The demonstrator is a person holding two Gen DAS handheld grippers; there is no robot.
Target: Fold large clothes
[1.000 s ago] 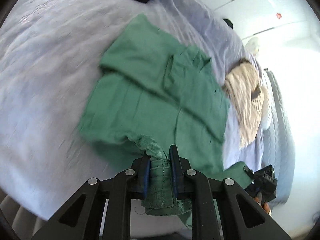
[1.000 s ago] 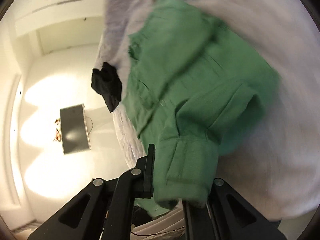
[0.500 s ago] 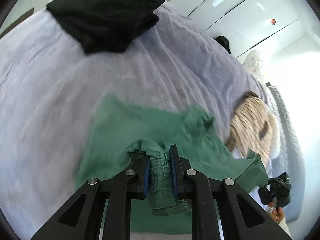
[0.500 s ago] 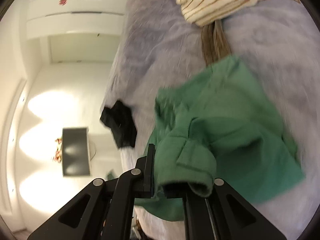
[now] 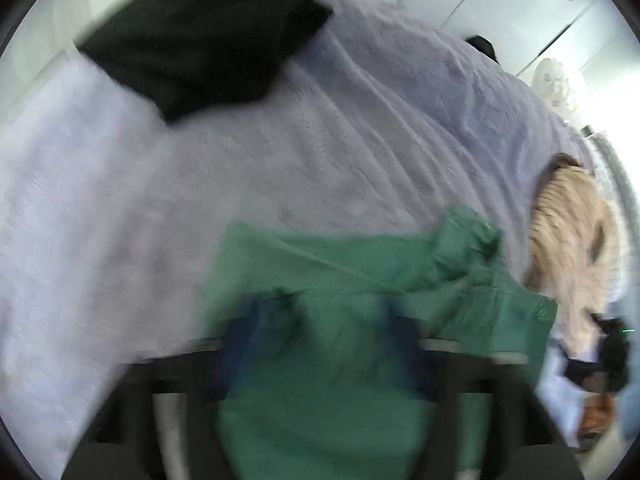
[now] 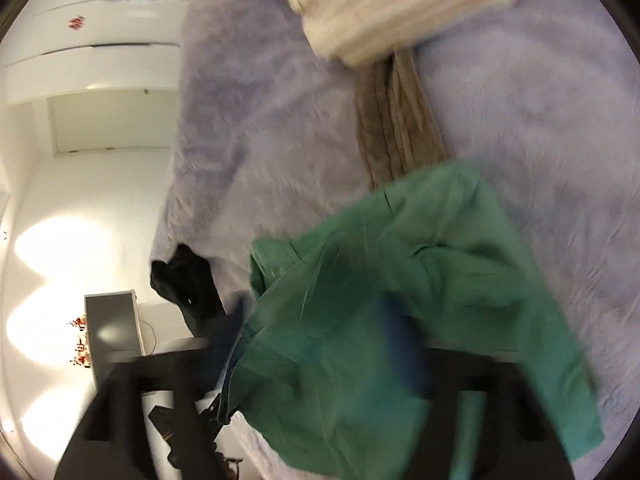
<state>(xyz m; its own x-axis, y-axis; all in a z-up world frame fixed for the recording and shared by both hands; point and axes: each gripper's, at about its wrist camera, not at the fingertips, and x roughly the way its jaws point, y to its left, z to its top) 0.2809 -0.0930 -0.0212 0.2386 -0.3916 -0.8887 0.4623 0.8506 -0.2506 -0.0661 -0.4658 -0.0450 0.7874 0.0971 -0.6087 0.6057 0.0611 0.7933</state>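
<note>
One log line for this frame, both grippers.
left gripper: state unclear, blurred, green garment draped over it | right gripper: same | surface: lavender bedspread

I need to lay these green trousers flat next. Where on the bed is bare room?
Bare lilac bedspread lies between the black garment and the green garment, and further left. It is crowded on the right, by the striped cream garment.
</note>
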